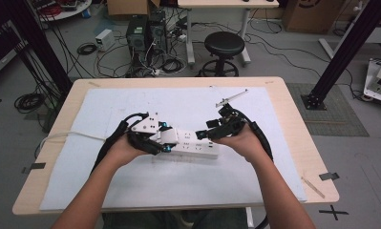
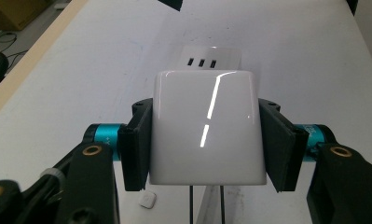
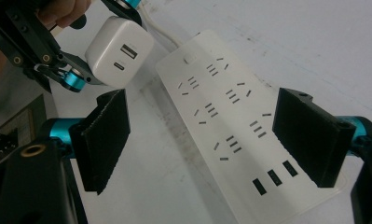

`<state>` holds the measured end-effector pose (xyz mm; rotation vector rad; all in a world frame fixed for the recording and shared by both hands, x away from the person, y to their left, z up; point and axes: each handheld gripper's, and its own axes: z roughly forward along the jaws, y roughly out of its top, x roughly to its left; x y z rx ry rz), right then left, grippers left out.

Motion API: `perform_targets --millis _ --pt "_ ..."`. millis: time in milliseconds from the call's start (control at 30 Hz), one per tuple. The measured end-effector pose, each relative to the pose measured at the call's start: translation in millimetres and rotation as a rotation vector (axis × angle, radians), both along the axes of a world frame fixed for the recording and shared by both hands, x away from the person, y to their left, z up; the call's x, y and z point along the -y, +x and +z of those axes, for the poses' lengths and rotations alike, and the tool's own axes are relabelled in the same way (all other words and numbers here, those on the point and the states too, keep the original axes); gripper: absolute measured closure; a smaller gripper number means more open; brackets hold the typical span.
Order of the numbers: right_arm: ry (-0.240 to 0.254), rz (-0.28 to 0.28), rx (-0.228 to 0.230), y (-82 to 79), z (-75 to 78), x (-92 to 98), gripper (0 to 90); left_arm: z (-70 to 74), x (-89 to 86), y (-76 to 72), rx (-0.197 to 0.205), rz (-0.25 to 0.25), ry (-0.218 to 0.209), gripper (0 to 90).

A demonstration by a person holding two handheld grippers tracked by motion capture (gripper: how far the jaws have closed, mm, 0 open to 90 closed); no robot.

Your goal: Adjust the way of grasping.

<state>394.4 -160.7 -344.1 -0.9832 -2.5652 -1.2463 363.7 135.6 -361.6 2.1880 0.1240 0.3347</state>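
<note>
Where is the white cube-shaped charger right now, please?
The white cube-shaped charger sits clamped in the left claw, held above the cord end of the white rectangular power strip, at the high view's centre-left.

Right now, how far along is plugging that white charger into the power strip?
Done: the left gripper has the charger clamped between its jaws, lifted above the power strip. In hand: it hangs over the strip's cord end, prongs not yet in a socket, while the right gripper straddles the other end with open jaws. Left: steadying the strip, lining up, pushing in.
</note>
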Motion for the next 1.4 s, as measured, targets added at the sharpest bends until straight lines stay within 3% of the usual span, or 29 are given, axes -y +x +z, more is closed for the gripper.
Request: perform_targets --millis 300,433,500,633,833,1400 --pt "0.021 0.010 -0.026 1.0 -2.8 -8.1 19.1 -3.9 6.9 0.7 0.024 -0.022 0.001 42.4" --pt "0.045 0.024 -0.044 0.6 -4.9 -15.6 19.1 -4.0 8.8 0.3 0.029 -0.023 -0.002 42.5" --pt "0.079 0.034 -0.069 1.0 -8.1 -20.7 19.1 -3.7 14.6 -0.2 0.051 -0.035 -0.010 42.5" --pt "0.096 0.034 -0.099 2.1 -10.8 -23.6 19.2 -3.3 19.3 -1.2 0.064 -0.044 -0.031 42.5" --pt "0.131 0.036 -0.125 3.9 -13.5 -26.1 19.2 -3.9 24.6 -1.6 0.078 -0.054 -0.031 42.5" --pt "0.144 0.030 -0.158 5.8 -20.1 -37.0 19.5 0.1 34.4 -3.5 0.104 -0.068 -0.052 42.5"
